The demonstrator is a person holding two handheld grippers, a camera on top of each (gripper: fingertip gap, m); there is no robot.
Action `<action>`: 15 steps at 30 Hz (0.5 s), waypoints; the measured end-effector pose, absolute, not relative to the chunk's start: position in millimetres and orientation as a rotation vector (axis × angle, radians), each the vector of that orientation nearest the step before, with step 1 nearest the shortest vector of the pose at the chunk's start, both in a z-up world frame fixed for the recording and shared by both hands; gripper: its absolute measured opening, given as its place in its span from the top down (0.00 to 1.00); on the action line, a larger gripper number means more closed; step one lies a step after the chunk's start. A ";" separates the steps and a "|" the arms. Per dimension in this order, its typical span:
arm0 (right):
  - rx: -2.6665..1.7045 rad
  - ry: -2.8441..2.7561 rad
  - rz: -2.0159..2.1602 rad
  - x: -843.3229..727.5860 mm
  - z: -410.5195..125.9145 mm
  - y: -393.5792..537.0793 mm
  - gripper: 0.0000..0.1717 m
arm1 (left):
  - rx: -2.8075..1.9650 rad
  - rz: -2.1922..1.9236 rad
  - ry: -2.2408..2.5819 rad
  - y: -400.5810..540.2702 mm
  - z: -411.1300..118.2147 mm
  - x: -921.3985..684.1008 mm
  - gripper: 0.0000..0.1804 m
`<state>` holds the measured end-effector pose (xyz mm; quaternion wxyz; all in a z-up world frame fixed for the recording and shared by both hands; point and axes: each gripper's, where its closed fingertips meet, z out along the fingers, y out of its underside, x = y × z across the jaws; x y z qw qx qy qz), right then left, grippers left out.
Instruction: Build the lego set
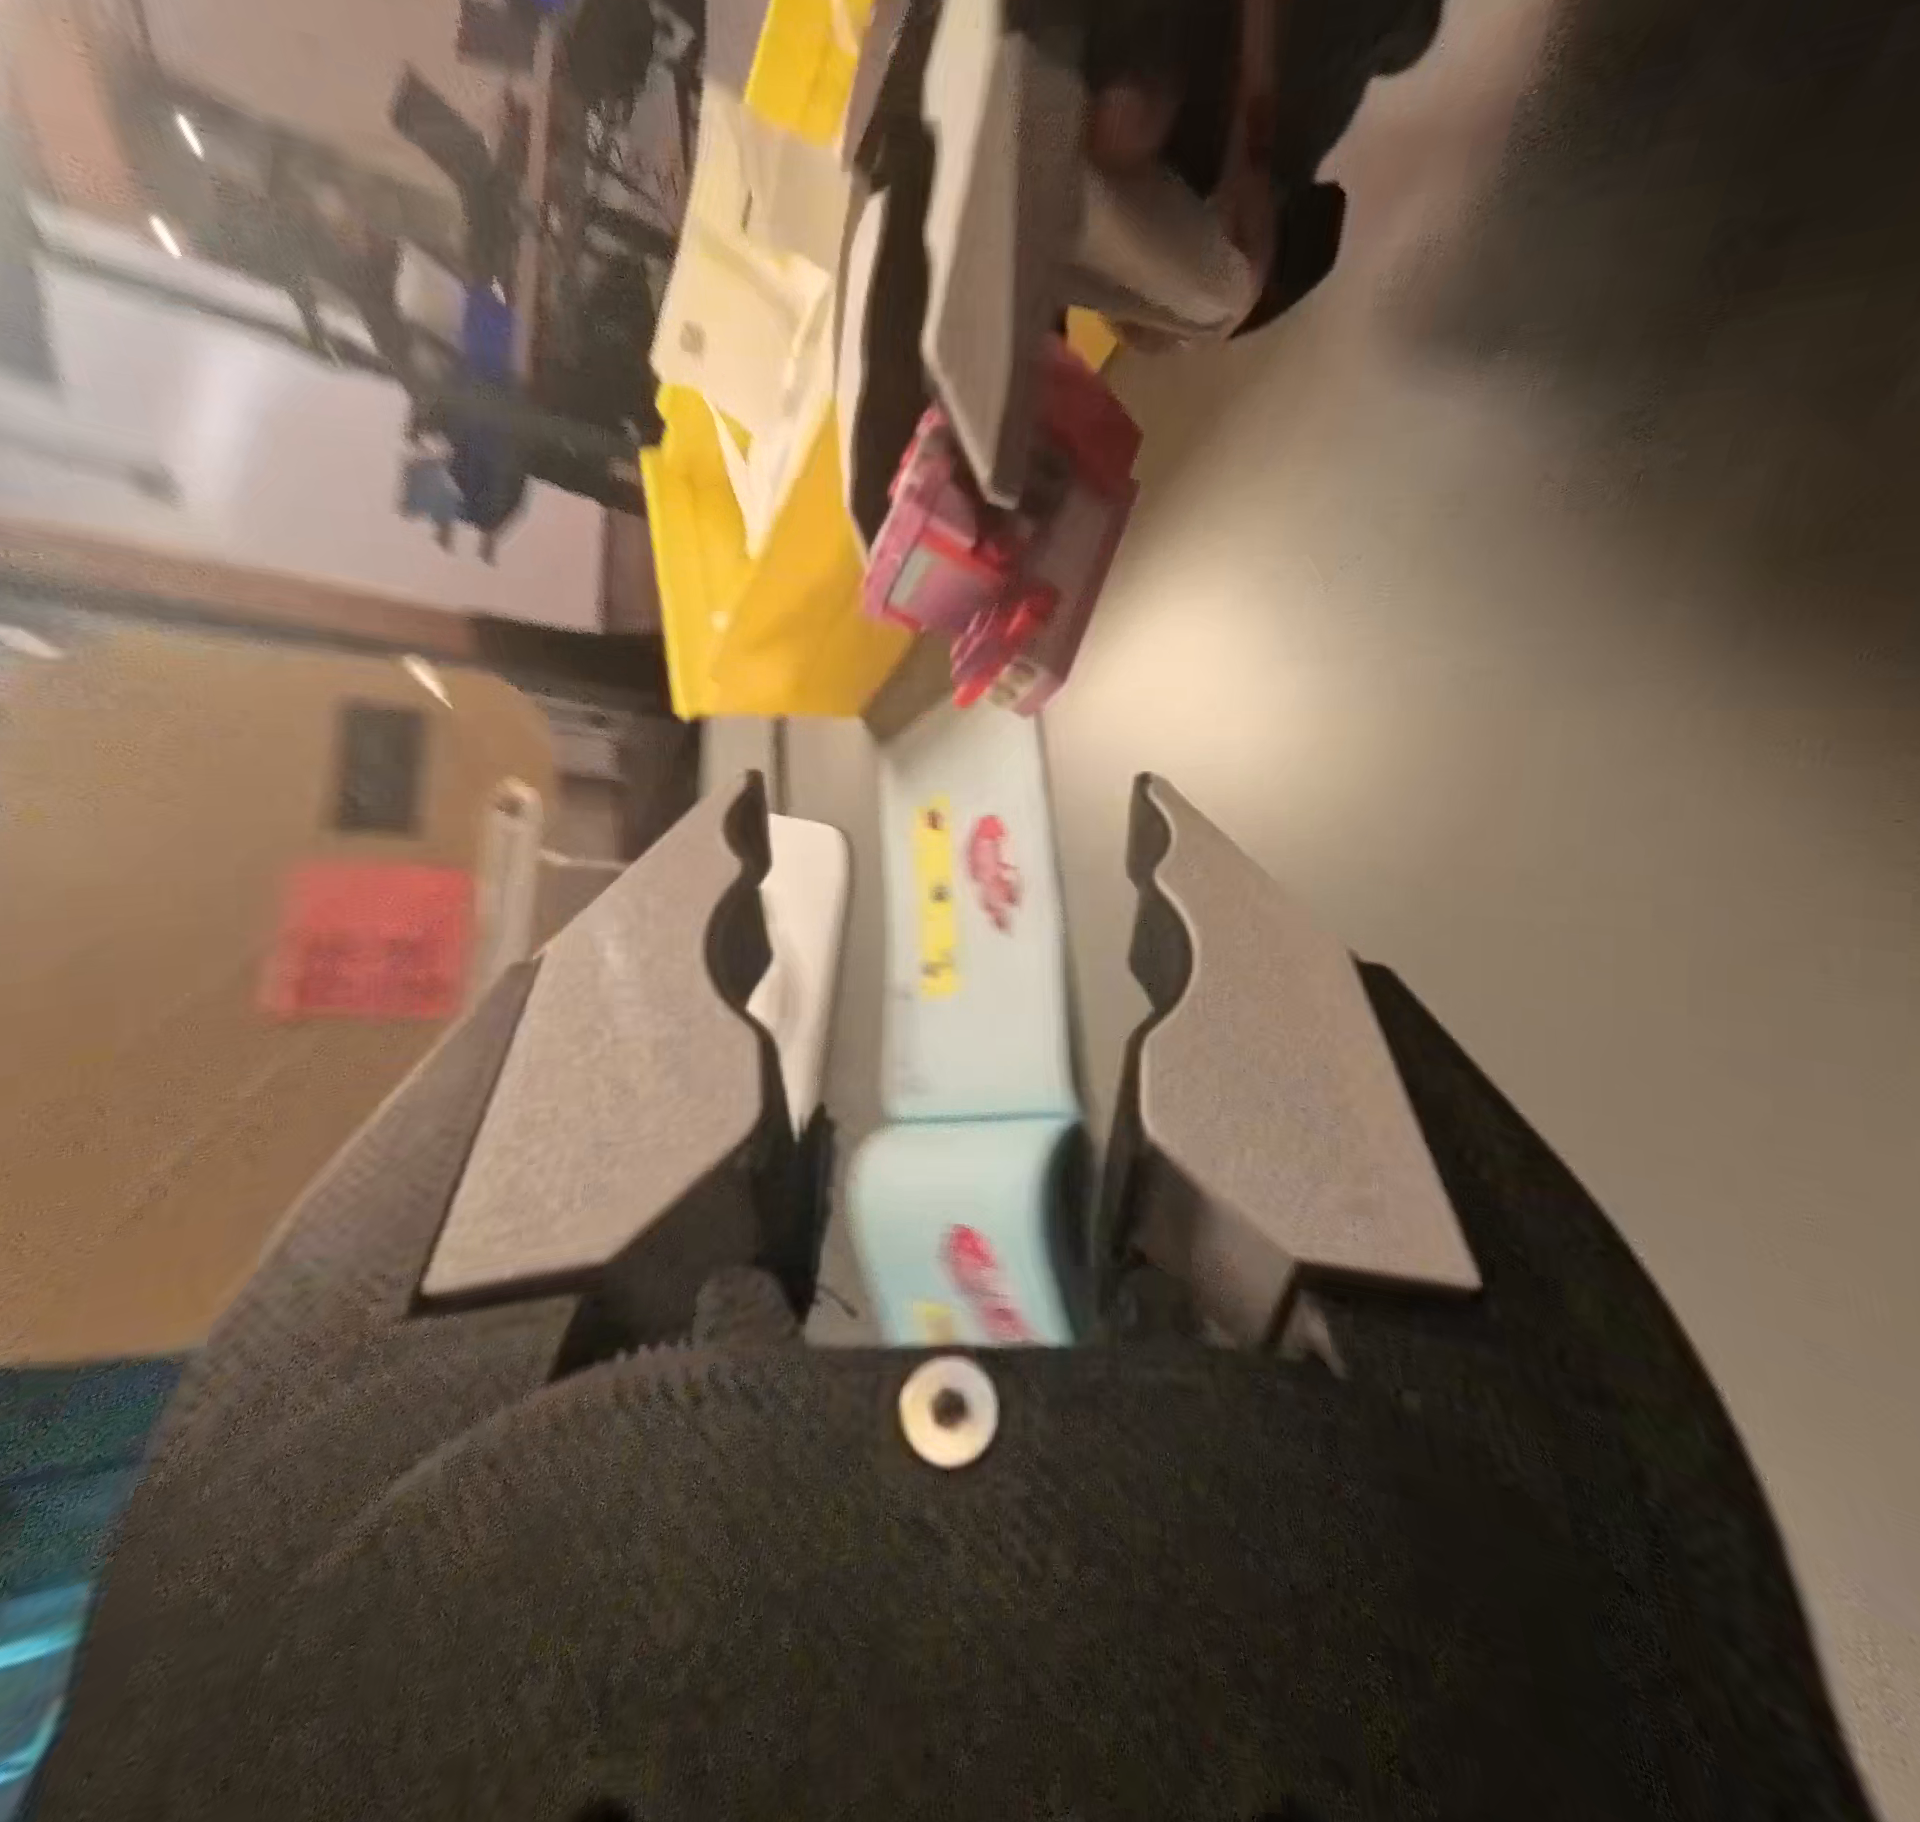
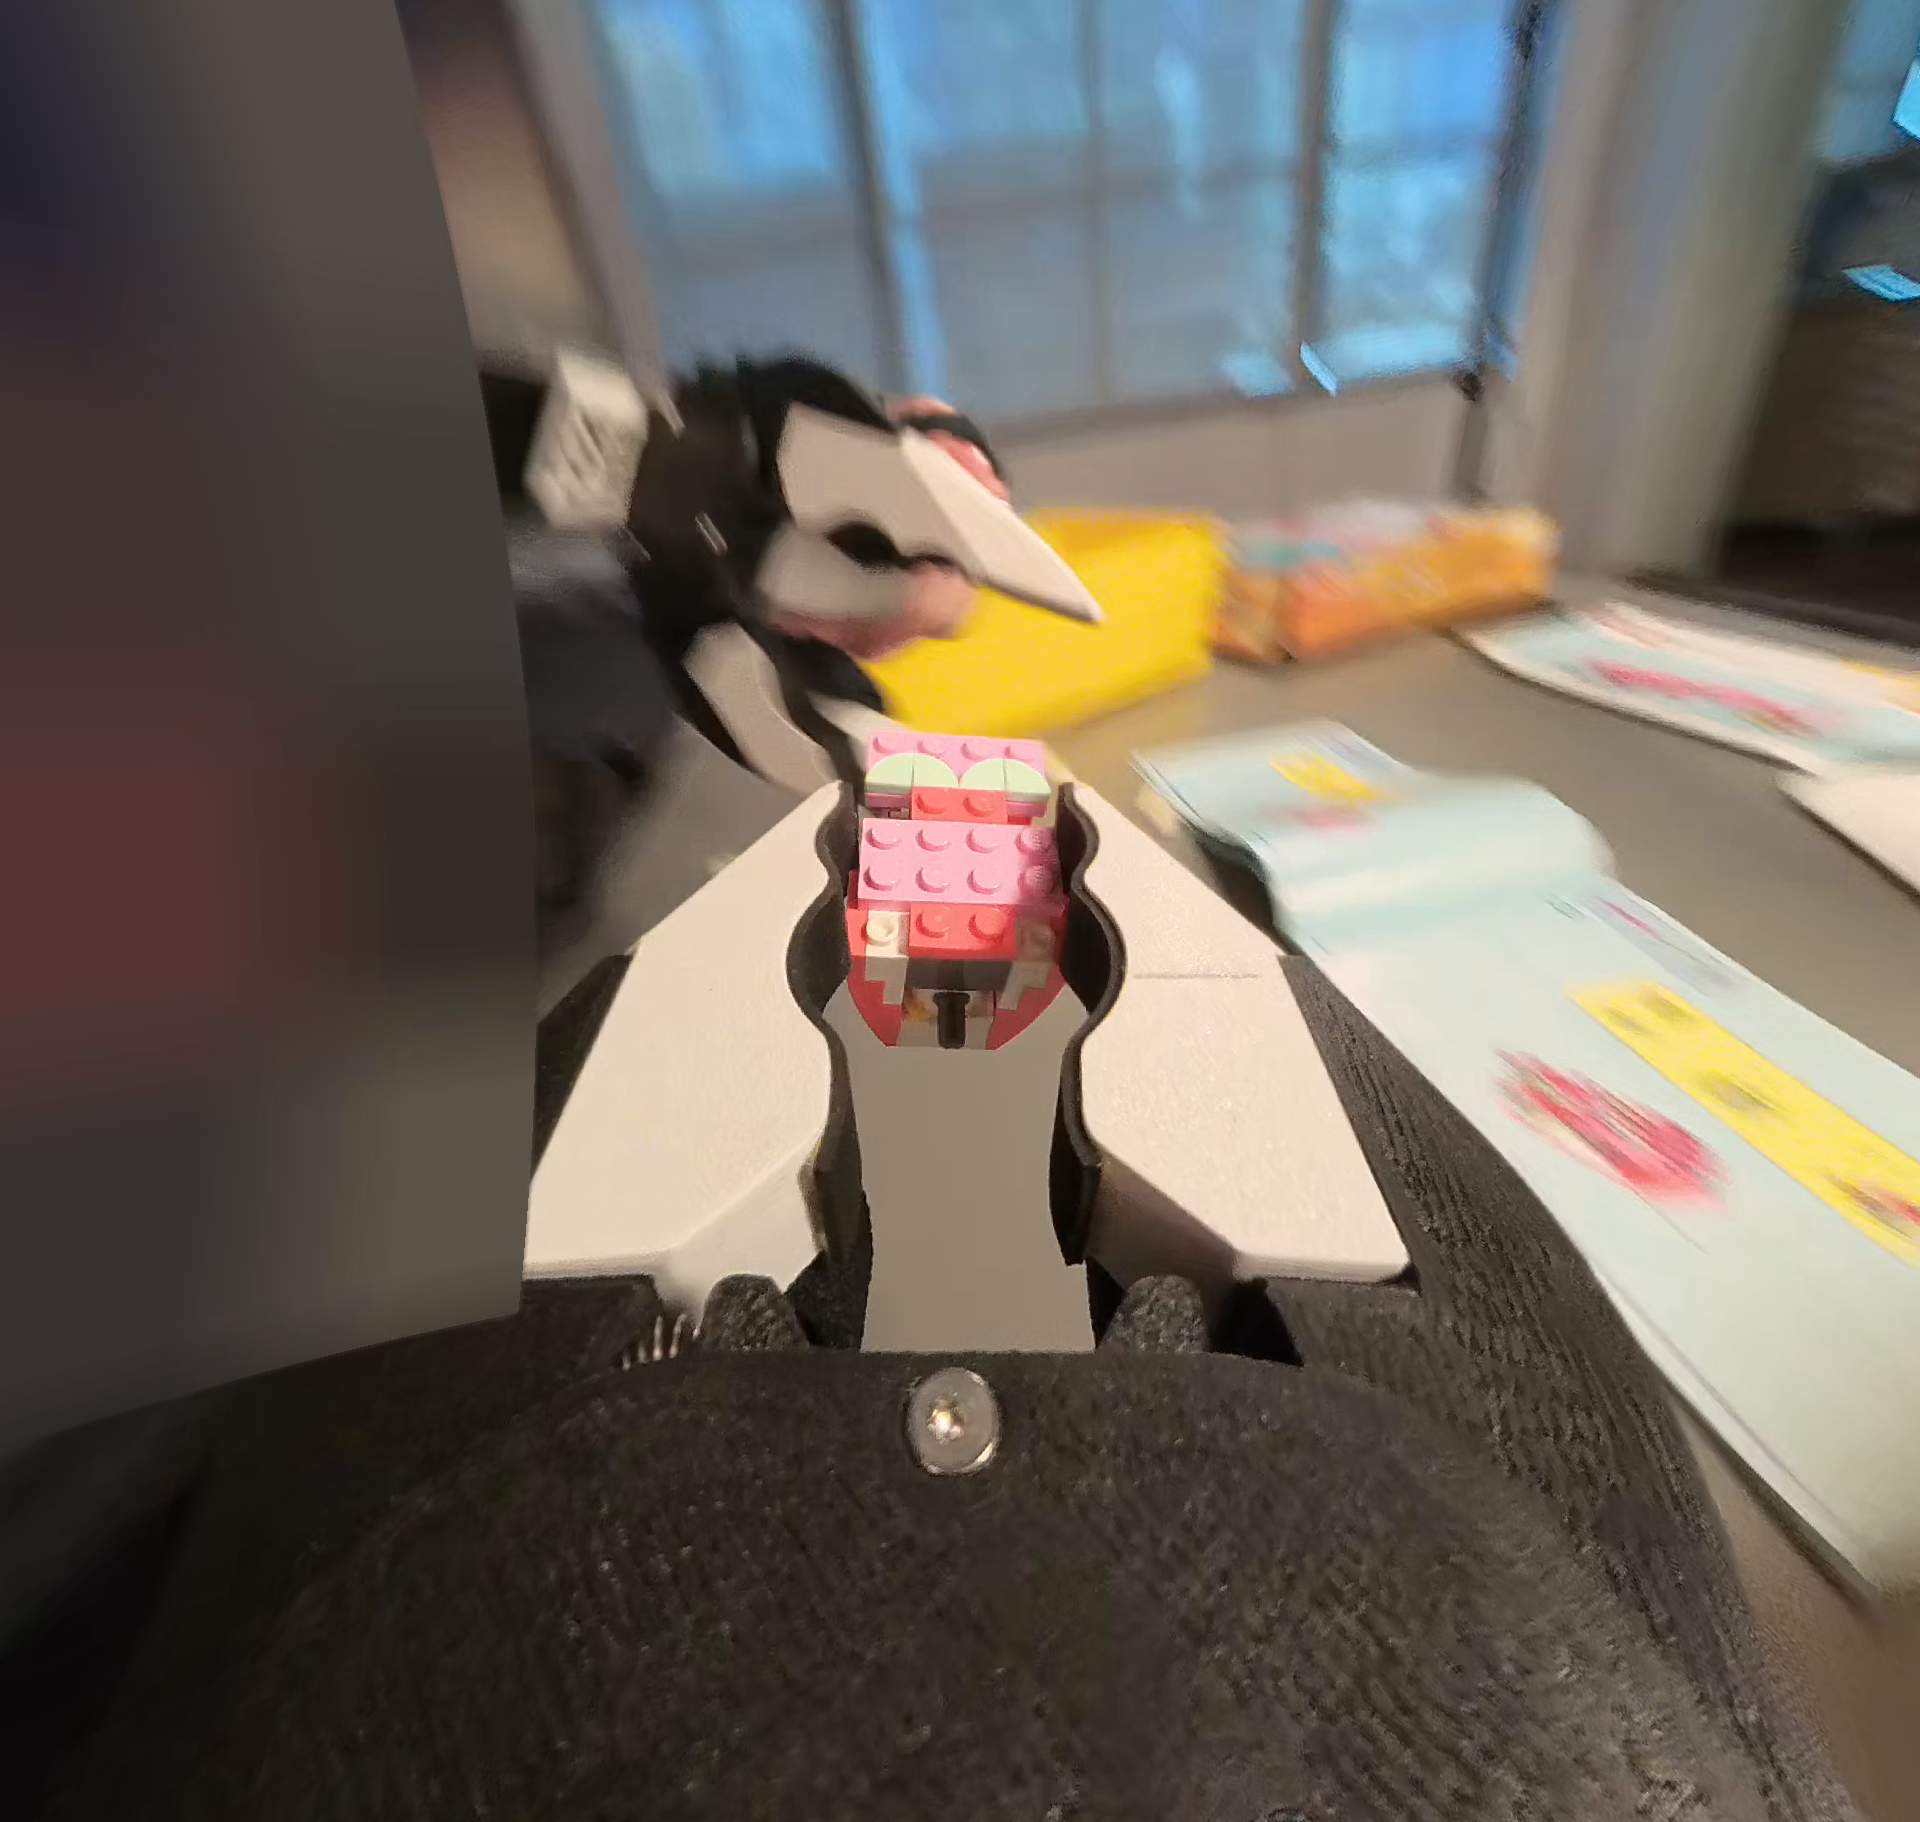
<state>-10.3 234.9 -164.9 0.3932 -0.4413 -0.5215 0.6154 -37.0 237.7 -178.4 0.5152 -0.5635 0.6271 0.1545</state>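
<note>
My right gripper (image 2: pixel 956 806) is shut on a small brick model (image 2: pixel 956 868) of pink, red and pale green bricks; both pads press its sides and it is held above the table. The left wrist view shows the same model (image 1: pixel 997 567) clamped at the tip of that gripper's grey finger (image 1: pixel 977 338). My left gripper (image 1: pixel 948 796) is open with nothing in its grasp, and a light blue booklet (image 1: pixel 977 941) lies on the table beyond its fingers. In the right wrist view a hand holds it in the air, its upper finger (image 2: pixel 997 536) spread from the lower one.
A yellow box (image 2: pixel 1091 629) and an orange box (image 2: pixel 1382 577) lie on the grey table (image 2: pixel 1351 723). Several light blue booklets (image 2: pixel 1558 941) are spread at the right. A cardboard box (image 1: pixel 156 941) stands beyond the table. A blurred patch covers the left of the right wrist view.
</note>
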 end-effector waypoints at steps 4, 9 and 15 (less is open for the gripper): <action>-1.267 -1.518 1.278 -22.8 -210.8 241.7 0.79 | -1.570 0.127 1.202 236.5 -201.2 -65.7 0.61; -1.365 -1.703 1.070 -31.1 -254.6 238.8 0.79 | -1.575 0.084 0.853 244.3 -196.8 -109.3 0.68; -1.433 -1.769 0.918 -29.0 -275.5 245.9 0.78 | -1.536 0.044 0.706 253.9 -192.3 -132.0 0.68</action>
